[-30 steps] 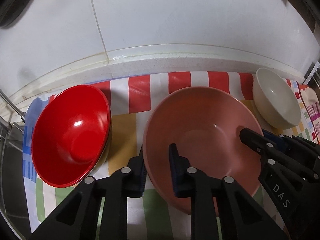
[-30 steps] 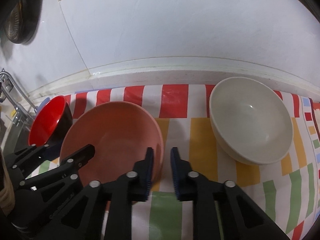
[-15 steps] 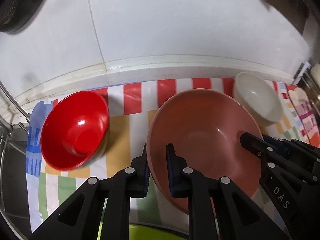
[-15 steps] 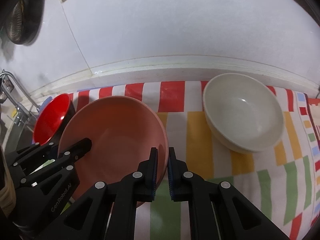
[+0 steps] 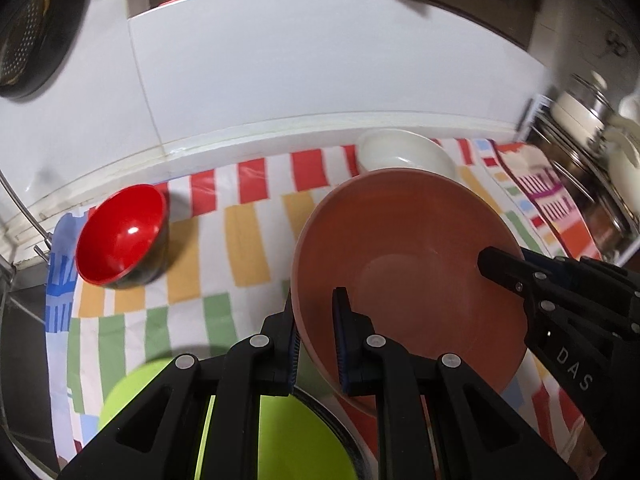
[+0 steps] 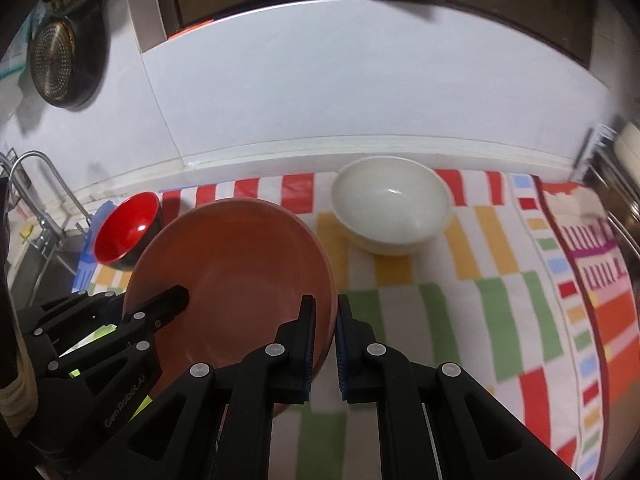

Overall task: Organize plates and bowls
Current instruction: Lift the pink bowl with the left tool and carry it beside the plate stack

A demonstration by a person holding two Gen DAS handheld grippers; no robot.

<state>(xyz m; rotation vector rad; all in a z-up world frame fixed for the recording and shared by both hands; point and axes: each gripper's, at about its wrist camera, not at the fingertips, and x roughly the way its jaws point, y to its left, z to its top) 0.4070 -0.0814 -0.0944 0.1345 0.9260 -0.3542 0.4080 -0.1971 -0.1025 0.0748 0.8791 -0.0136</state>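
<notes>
The 2 grippers pinch the pink bowl (image 5: 404,252) at opposite sides of its rim: the left gripper (image 5: 316,336) and the right gripper (image 6: 324,340). The bowl is above the striped cloth (image 6: 500,312), between the red bowl (image 5: 120,236) and the white bowl (image 6: 390,206).

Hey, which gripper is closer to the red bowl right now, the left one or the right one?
Left. The left gripper clamps the pink bowl's rim on the side facing the red bowl; the right gripper clamps the opposite rim, toward the white bowl.
</notes>
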